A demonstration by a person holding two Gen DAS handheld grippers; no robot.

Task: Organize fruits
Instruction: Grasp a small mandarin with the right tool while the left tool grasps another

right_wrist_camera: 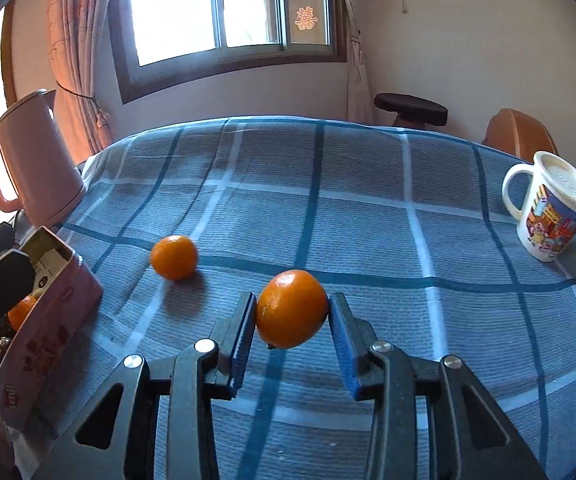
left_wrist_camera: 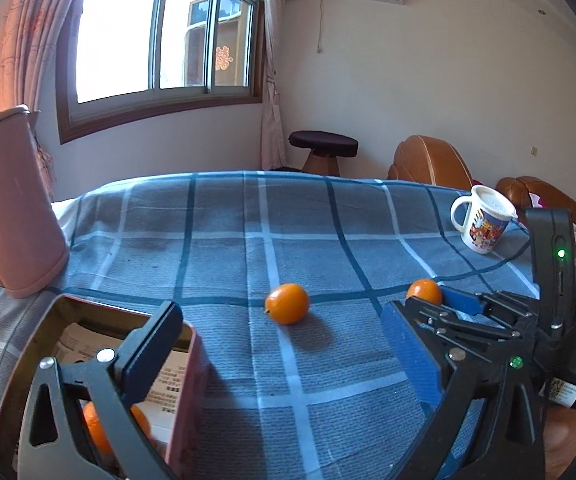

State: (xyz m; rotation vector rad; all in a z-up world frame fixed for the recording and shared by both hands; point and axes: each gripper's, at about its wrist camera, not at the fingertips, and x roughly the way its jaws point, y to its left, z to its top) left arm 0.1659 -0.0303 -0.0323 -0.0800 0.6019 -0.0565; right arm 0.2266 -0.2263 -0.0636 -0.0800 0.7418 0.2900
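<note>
From the right wrist view, the right gripper [right_wrist_camera: 291, 316] had its fingers [right_wrist_camera: 244, 332] pressed against both sides of an orange [right_wrist_camera: 291, 308], gripping it just above the blue checked cloth [right_wrist_camera: 367, 208] on the counter. That same view showed the whole pink kettle [right_wrist_camera: 28, 160] with its handle at the far left.

The left wrist view gave what the other could not: the open top of the pink box [left_wrist_camera: 188, 392] with printed paper and another orange [left_wrist_camera: 96, 428] lying inside. The left gripper [left_wrist_camera: 288, 352] stood wide open and held nothing, one finger over the box and the other near the right gripper.

A loose orange [left_wrist_camera: 287, 303] sat on the cloth between and beyond the left fingers, touching neither. A lidded cartoon mug [right_wrist_camera: 551, 208] stood well apart at the right edge.
</note>
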